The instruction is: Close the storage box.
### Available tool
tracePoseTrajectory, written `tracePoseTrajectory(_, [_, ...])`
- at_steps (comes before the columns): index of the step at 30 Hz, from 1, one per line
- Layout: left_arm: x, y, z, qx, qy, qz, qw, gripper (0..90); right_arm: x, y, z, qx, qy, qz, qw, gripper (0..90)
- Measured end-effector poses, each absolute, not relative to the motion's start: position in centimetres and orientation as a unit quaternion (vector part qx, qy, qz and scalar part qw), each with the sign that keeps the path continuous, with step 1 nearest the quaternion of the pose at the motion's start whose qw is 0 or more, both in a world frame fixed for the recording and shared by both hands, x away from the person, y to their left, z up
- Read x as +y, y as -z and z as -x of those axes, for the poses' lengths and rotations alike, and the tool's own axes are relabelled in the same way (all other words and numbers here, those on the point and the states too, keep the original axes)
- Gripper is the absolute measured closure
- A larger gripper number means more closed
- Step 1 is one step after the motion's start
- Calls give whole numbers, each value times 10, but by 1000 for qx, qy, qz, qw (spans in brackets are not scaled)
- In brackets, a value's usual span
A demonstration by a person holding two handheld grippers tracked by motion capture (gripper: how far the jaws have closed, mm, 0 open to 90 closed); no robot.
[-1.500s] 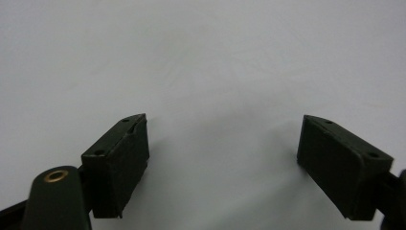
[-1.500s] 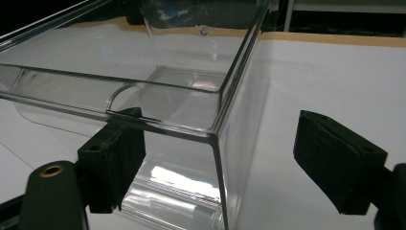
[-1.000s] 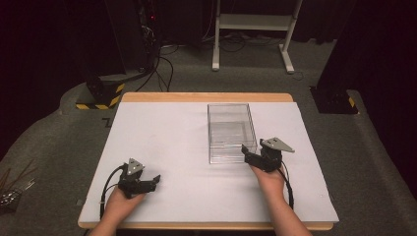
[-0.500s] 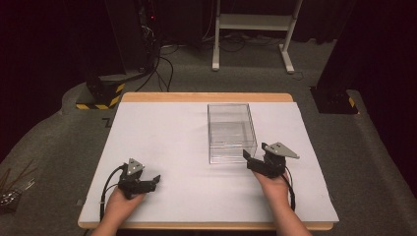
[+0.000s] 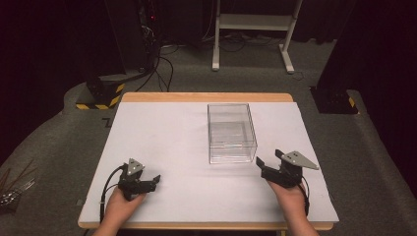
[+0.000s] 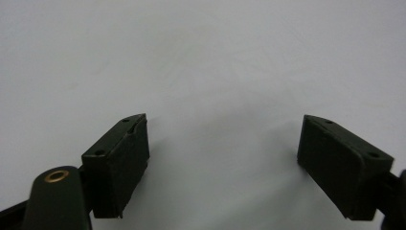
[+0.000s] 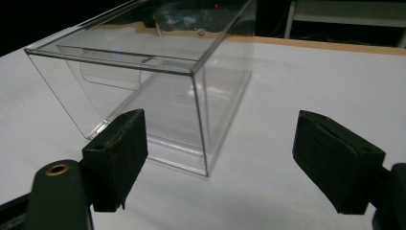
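Observation:
A clear plastic box stands on the white table top, right of centre. Its near corner rises close ahead in the right gripper view. My right gripper hovers just off the box's near right corner, jaws wide apart and empty. My left gripper rests low near the table's front left, also open, with bare white surface between its jaws. A hand holds each gripper from the near edge.
The table's wooden rim runs along the far side. Beyond it on the grey floor are a white metal stand, cables and a yellow-black striped base. Some thin tools lie at far left.
My right gripper has drawn back from the box's near right corner, toward the front right. The left gripper has not moved.

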State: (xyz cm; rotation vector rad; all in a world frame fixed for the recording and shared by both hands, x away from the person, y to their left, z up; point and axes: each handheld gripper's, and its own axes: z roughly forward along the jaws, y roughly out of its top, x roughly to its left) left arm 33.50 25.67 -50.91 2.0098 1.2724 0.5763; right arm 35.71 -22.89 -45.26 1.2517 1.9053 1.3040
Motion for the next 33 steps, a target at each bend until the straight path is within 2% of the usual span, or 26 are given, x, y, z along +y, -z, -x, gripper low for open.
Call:
tracePoseTrajectory(5, [257, 509, -335, 489, -222, -772, 340, 185, -258, 459, -347, 698, -458, -482, 268, 194])
tracePoseTrajectory(12, [257, 509, -335, 489, -221, -772, 340, 186, -274, 478, -348, 715, -408, -503, 265, 188])
tracePoseTrajectory(16, [257, 509, -335, 489, -221, -772, 340, 185, -275, 496, -354, 734, -365, -510, 261, 187])
tracePoseTrajectory(17, [257, 509, -335, 489, -221, -772, 340, 185, -272, 501, -362, 754, -333, -515, 235, 192])
tracePoseTrajectory(19, [257, 509, -335, 488, -222, -772, 340, 185, -267, 503, -365, 764, -312, -516, 231, 208])
tracePoseTrajectory(25, [256, 509, -335, 489, -222, -771, 341, 185, -267, 503, -363, 761, -316, -512, 244, 253])
tracePoseTrajectory(33, [256, 509, -335, 490, -222, -771, 341, 186, -270, 503, -363, 756, -324, -518, 236, 277])
